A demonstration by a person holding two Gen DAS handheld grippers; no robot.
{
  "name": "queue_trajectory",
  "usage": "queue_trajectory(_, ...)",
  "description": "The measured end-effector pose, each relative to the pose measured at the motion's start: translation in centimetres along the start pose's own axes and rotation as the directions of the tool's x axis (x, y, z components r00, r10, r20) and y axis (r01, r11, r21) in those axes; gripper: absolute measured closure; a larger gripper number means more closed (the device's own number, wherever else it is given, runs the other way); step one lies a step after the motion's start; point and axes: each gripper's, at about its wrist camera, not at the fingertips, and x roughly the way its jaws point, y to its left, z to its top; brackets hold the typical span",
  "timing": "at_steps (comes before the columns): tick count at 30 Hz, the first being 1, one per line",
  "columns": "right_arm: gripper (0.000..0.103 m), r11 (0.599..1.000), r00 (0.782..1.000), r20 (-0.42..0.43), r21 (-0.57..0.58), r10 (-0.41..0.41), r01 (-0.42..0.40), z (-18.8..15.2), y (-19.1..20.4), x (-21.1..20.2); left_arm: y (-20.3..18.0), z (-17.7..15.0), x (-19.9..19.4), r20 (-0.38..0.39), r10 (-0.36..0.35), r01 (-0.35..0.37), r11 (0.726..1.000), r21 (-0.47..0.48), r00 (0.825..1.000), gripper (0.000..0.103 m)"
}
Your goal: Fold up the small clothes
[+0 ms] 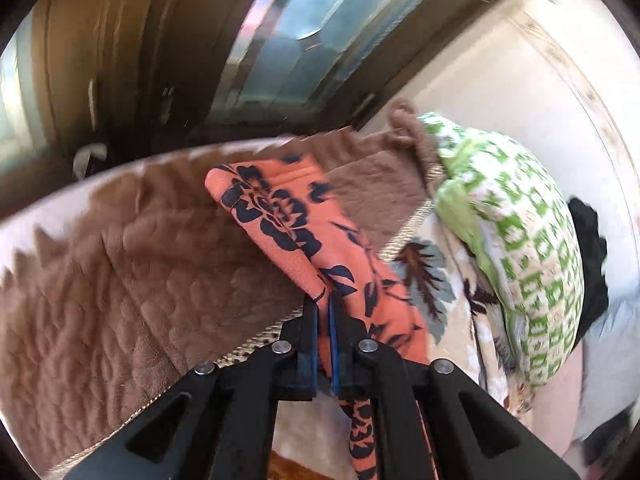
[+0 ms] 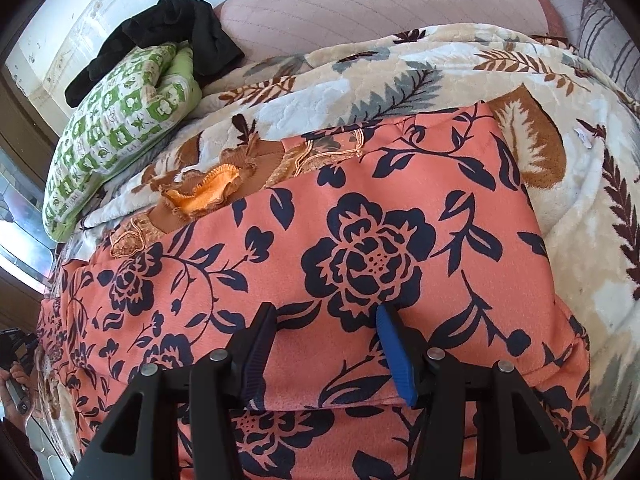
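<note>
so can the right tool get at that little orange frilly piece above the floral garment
Probably yes. The right tool is open and holds nothing, resting over the floral garment. The orange frilly piece lies uncovered on the blanket just past the garment's far edge, with nothing between.

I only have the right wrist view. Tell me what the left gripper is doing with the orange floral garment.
Observer: The left gripper is shut on an edge of the orange floral garment.
Operator: Say what lies under that edge.
Observer: A brown quilted blanket, which your view lacks.
Operator: Report what is beyond the bed there.
Observer: A dark wooden frame with a glass pane.
</note>
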Motion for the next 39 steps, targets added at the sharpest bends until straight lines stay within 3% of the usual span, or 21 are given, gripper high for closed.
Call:
queue_trajectory(4,0.049,0.998,1.0,0.002,0.057,0.022,-0.022,0.4,-1.0,-0.5,-6.7,-1.2,-3.9,0.019,-0.026,0.022,0.979,0.204,0.999,0.099)
queue_trajectory(6,0.049,0.997,1.0,0.019,0.079,0.011,-0.012,0.6,-1.5,-0.9,-10.9,-2.7,-6.0,0.011,-0.066,0.059,0.948,0.312,0.998,0.099)
queue_trajectory(8,0.049,0.994,0.999,0.037,0.107,0.003,-0.007,0.9,-2.3,-1.5,-15.6,-5.1,-8.3,-0.003,-0.109,0.1,0.9,0.424,0.994,0.099)
queue_trajectory(11,0.049,0.987,0.997,0.074,0.157,-0.001,-0.01,1.2,-3.6,-2.8,-23.1,-10.5,-12.0,-0.054,-0.191,0.186,0.787,0.588,0.98,0.099)
queue_trajectory(13,0.049,0.981,0.995,0.101,0.192,-0.002,-0.017,1.5,-4.7,-3.7,-27.9,-14.9,-13.8,-0.13,-0.244,0.266,0.688,0.676,0.961,0.099)
queue_trajectory(15,0.049,0.974,0.992,0.126,0.225,-0.002,-0.027,1.8,-5.6,-4.5,-32.2,-19.9,-15.3,-0.247,-0.276,0.365,0.57,0.736,0.929,0.099)
queue_trajectory(17,0.045,0.966,0.989,0.148,0.255,0.002,-0.04,2.1,-6.6,-5.2,-35.4,-24.7,-16.9,-0.402,-0.299,0.497,0.42,0.759,0.866,0.082)
queue_trajectory(18,0.045,0.96,0.987,0.16,0.274,0.009,-0.054,2.2,-7.1,-5.6,-36.3,-26.8,-18.0,-0.431,-0.31,0.524,0.36,0.772,0.848,0.053)
queue_trajectory(19,0.041,0.954,0.984,0.174,0.291,0.026,-0.077,2.4,-7.5,-5.8,-36.7,-28.3,-19.1,-0.415,-0.337,0.518,0.321,0.793,0.845,0.025)
queue_trajectory(20,0.037,0.946,0.98,0.191,0.307,0.046,-0.104,2.6,-7.9,-6.1,-36.7,-29.2,-20.3,-0.377,-0.382,0.498,0.296,0.815,0.844,0.018)
queue_trajectory(22,0.036,0.934,0.972,0.224,0.33,0.064,-0.138,2.8,-8.7,-6.8,-36.2,-29.6,-21.1,-0.32,-0.459,0.474,0.27,0.838,0.829,0.016)
queue_trajectory(23,0.036,0.933,0.97,0.233,0.33,0.068,-0.145,3.0,-8.8,-7.1,-35.7,-29.4,-20.9,-0.305,-0.464,0.465,0.28,0.84,0.831,0.016)
queue_trajectory(24,0.036,0.935,0.97,0.233,0.323,0.069,-0.144,3.2,-8.7,-7.2,-35.0,-29.3,-20.6,-0.283,-0.457,0.449,0.309,0.839,0.843,0.016)
queue_trajectory(28,0.036,0.946,0.974,0.212,0.293,0.079,-0.141,3.5,-8.3,-7.0,-31.2,-27.4,-15.5,-0.113,-0.32,0.269,0.498,0.824,0.941,0.016)
queue_trajectory(31,0.036,0.946,0.975,0.18,0.275,0.126,-0.173,3.6,-7.6,-5.8,-26.5,-26.1,-10.6,-0.043,-0.162,0.137,0.631,0.764,0.986,0.016)
queue_trajectory(33,0.036,0.947,0.974,0.162,0.253,0.158,-0.196,3.8,-7.0,-4.8,-23.1,-25.4,-7.5,-0.02,-0.083,0.073,0.711,0.7,0.996,0.016)
queue_trajectory(36,0.045,0.944,0.97,0.123,0.234,0.21,-0.234,3.9,-5.9,-3.1,-18.6,-24.7,-4.1,-0.039,-0.026,0.044,0.802,0.596,0.999,0.016)
queue_trajectory(39,0.048,0.957,0.979,0.089,0.209,0.184,-0.199,3.7,-4.8,-1.3,-16.5,-24.4,-1.5,-0.087,0.025,0.025,0.843,0.537,0.996,0.016)
